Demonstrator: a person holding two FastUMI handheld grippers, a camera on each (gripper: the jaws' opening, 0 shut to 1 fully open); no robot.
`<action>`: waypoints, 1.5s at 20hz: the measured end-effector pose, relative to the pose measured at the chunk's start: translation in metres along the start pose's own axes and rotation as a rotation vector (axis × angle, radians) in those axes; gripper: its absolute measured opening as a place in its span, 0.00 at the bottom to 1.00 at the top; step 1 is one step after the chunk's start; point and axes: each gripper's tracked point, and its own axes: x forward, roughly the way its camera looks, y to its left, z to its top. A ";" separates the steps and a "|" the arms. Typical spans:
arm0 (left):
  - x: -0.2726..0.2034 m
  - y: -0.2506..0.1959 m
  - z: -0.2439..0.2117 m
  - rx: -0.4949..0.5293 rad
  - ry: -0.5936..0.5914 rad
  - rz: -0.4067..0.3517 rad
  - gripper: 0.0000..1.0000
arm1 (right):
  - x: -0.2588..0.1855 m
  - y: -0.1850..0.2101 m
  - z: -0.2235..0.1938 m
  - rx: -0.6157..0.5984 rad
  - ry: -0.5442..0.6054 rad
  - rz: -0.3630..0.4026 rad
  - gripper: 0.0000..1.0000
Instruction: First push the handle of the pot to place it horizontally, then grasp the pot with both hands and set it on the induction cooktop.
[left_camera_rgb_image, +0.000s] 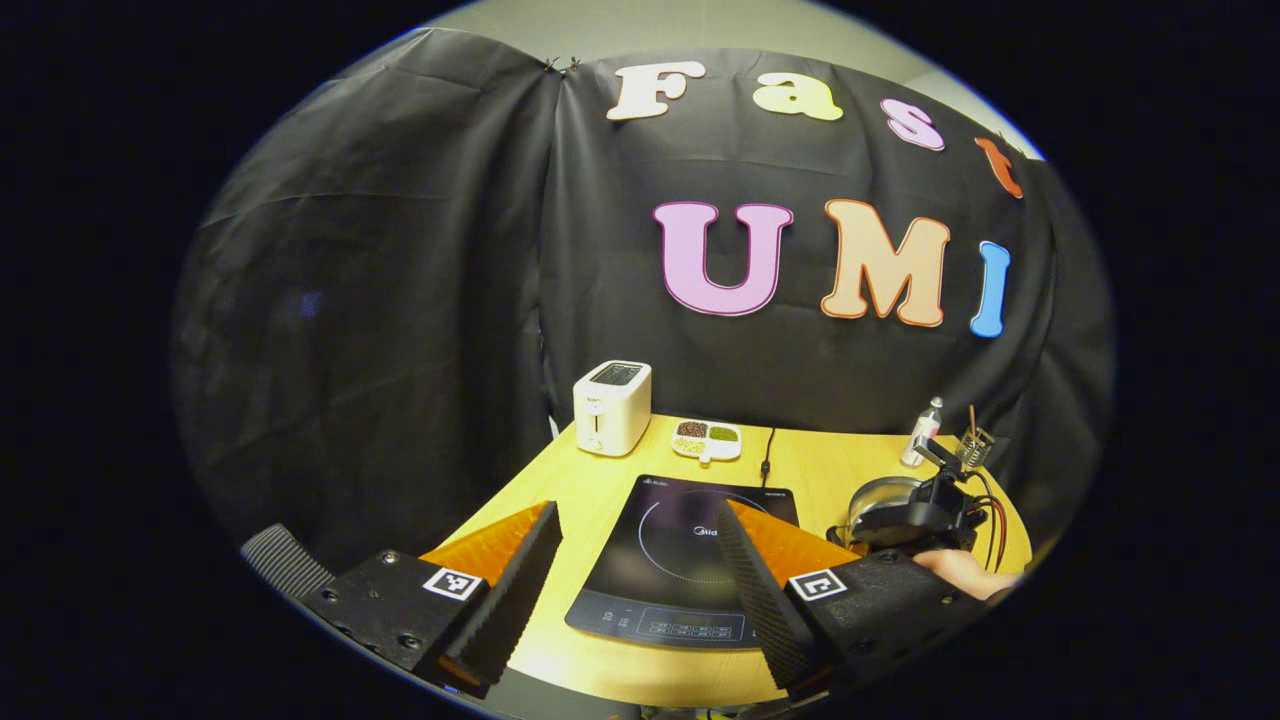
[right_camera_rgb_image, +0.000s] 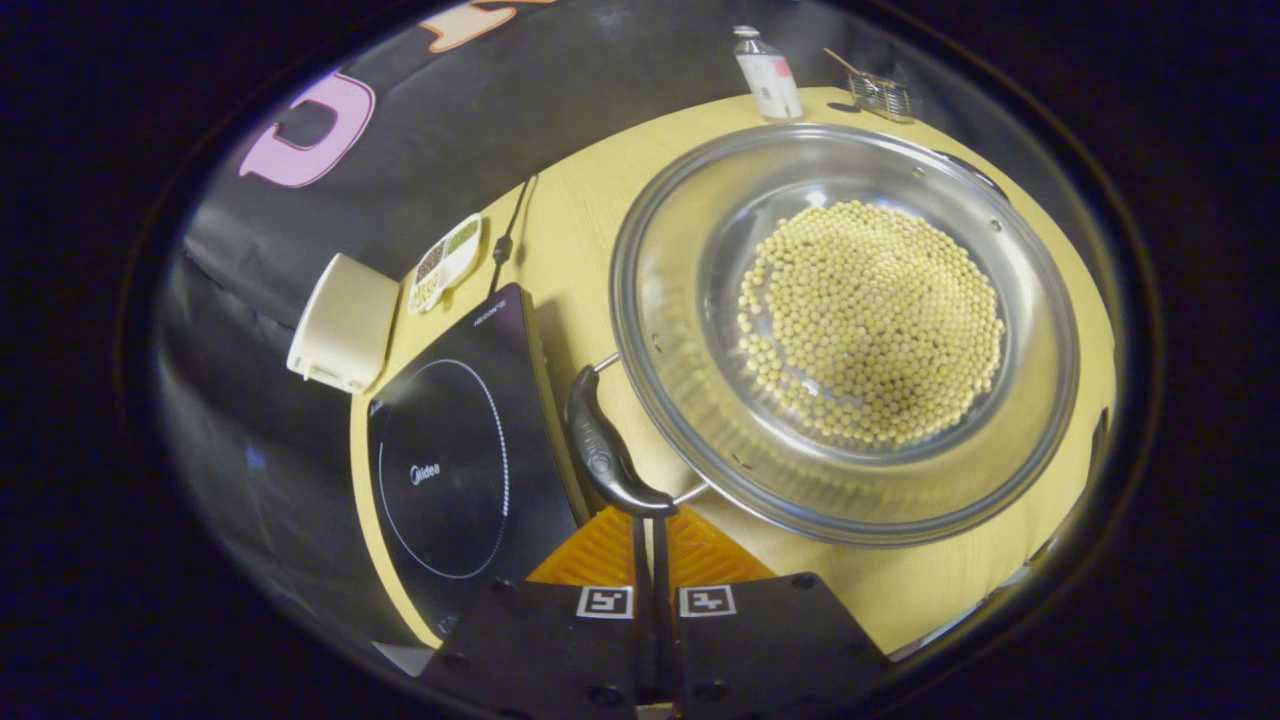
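The right gripper is sitting with its fingers pressed together, tips touching the black curved pot handle. The steel pot, holding yellow beans, is resting beside the black induction cooktop. The left gripper is hovering wide open over that cooktop. A white toaster, divided snack dish and small bottle are standing behind.
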 end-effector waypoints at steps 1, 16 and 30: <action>-0.001 0.002 -0.002 -0.002 0.001 0.002 0.96 | 0.002 0.002 0.002 0.002 -0.005 -0.001 0.00; 0.005 -0.001 -0.015 -0.019 0.036 -0.023 0.96 | 0.023 0.023 0.047 0.048 -0.075 -0.016 0.00; 0.032 -0.030 -0.028 -0.032 0.088 -0.095 0.96 | -0.082 0.000 0.074 -0.081 -0.239 0.123 0.02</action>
